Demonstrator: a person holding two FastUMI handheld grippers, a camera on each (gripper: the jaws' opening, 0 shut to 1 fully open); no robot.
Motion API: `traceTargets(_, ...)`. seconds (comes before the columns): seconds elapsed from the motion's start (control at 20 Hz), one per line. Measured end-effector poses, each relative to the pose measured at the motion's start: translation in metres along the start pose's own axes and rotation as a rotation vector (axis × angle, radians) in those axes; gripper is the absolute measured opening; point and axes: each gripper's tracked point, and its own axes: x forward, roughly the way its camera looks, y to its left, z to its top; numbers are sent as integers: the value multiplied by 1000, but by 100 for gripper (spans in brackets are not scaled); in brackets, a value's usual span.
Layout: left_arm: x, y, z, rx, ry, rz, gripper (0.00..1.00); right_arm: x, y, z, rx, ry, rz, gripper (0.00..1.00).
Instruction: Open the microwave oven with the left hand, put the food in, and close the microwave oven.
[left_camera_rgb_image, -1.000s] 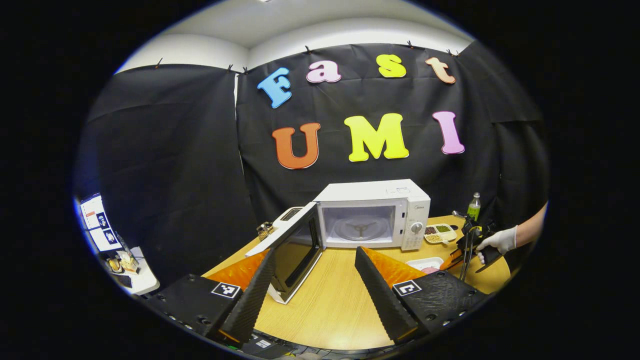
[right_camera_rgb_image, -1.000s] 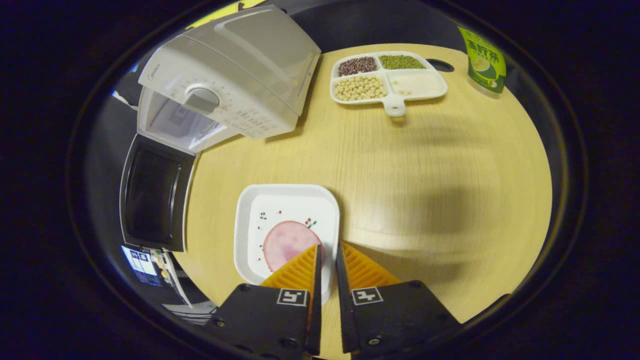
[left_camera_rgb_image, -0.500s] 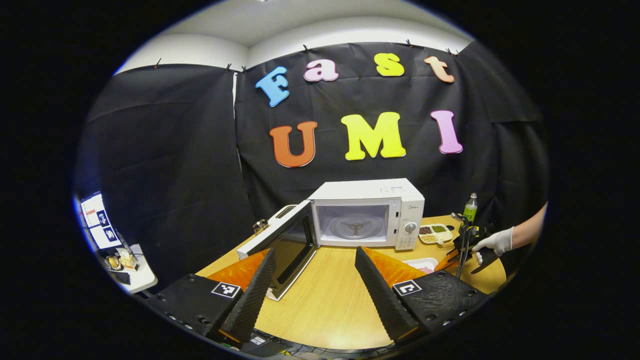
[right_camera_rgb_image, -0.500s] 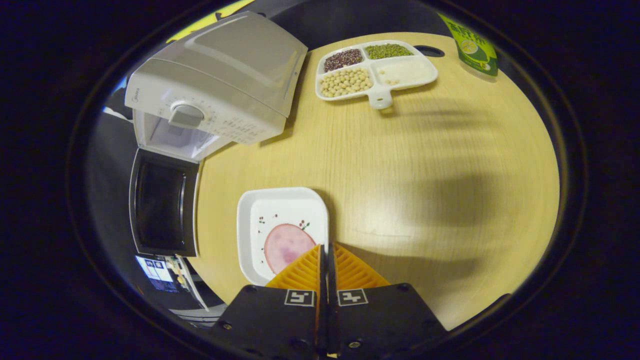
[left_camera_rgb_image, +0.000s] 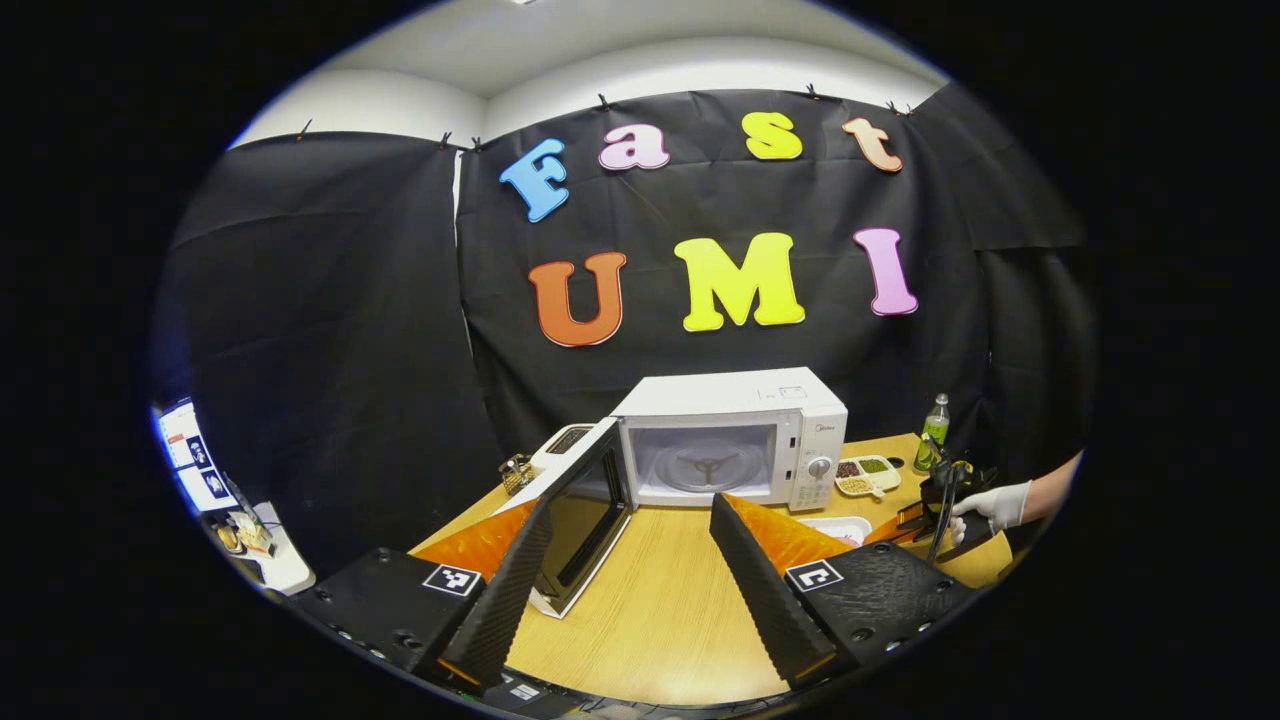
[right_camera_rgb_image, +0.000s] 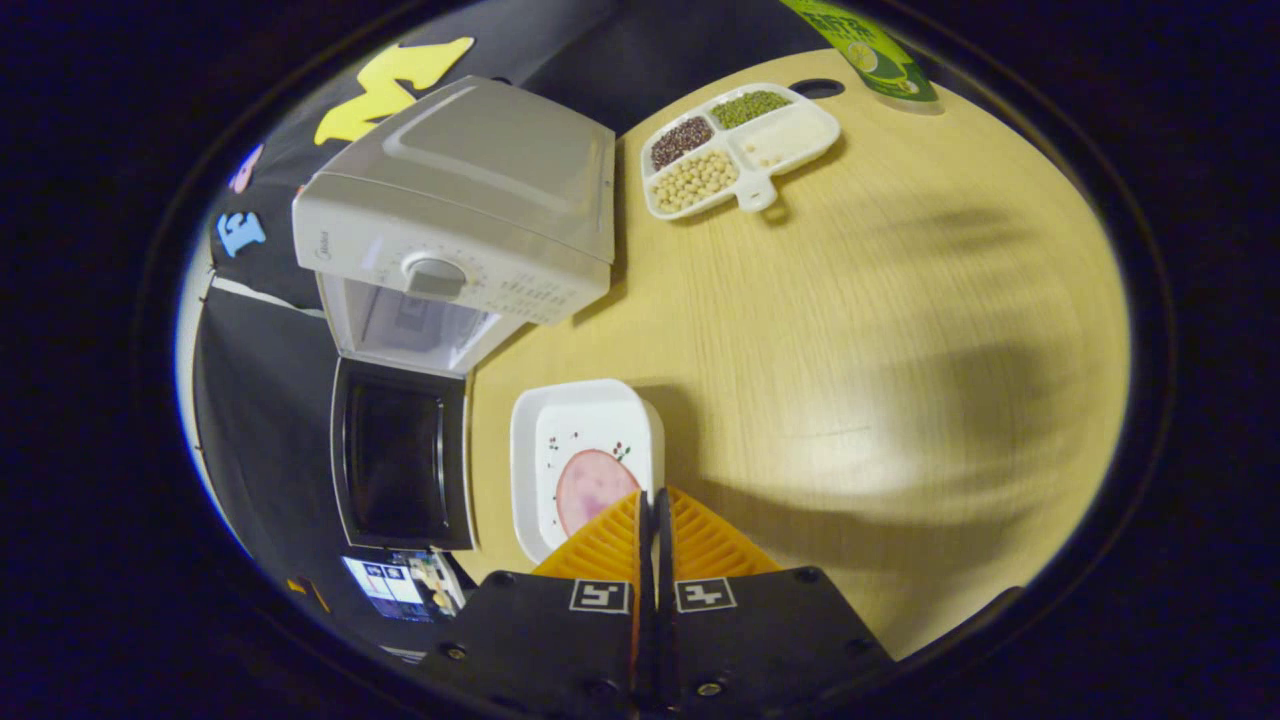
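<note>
In the left gripper view your left tongs (left_camera_rgb_image: 620, 520) stand spread at the bottom, the microwave oven (left_camera_rgb_image: 735, 450) at centre, door (left_camera_rgb_image: 580, 515) swung wide. Your gloved hand (left_camera_rgb_image: 995, 503) holds the right tongs at the right edge. The right gripper view looks down: right tongs (right_camera_rgb_image: 652, 515) pinch the rim of the white plate (right_camera_rgb_image: 585, 465) holding the ham slice (right_camera_rgb_image: 592, 490), lower centre. A divided tray (right_camera_rgb_image: 740, 150) of beans sits upper right on the wooden surface (right_camera_rgb_image: 850, 330). Since a second ago, the fingers have closed and the plate has shifted.
</note>
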Motion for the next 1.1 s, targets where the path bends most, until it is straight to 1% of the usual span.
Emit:
traceTargets(0.05,5,3,1,-2,-4,-14,95,1,-2,-2,-2,-29,12,0)
traceTargets(0.1,9,5,2,-2,-5,-29,95,2,-2,-3,-16,-50,22,4)
traceTargets(0.15,13,9,3,-1,-5,-43,95,1,-3,-5,-28,-79,27,4)
traceTargets(0.2,16,14,5,-1,-5,-61,95,-1,-2,-5,-40,-105,35,0)
traceTargets(0.25,19,18,7,3,-5,-81,95,0,-2,-8,-40,-131,44,0)
traceTargets(0.3,24,24,7,9,-3,-101,95,0,-2,-8,-30,-158,60,4)
traceTargets(0.35,28,30,9,15,-4,-122,95,-1,-4,-8,-17,-184,83,0)
traceTargets(0.4,31,37,11,25,-5,-143,95,2,-4,-9,4,-217,104,4)
traceTargets(0.45,35,46,11,39,-4,-161,95,3,-7,-7,28,-255,116,4)
traceTargets(0.55,42,64,16,56,-9,-192,95,10,-5,-11,85,-349,115,4)
traceTargets(0.65,51,79,16,44,-6,-226,95,22,4,-14,172,-447,119,4)
traceTargets(0.7,55,86,12,37,9,-239,95,31,7,-17,220,-483,133,4)
traceTargets(0.8,64,104,5,34,20,-237,95,60,24,-21,319,-546,158,4)
traceTargets(0.95,75,129,-2,58,24,-223,95,91,23,-19,438,-644,122,4)
traceTargets(1.1,76,142,-13,69,34,-221,95,118,30,-16,525,-719,113,4)
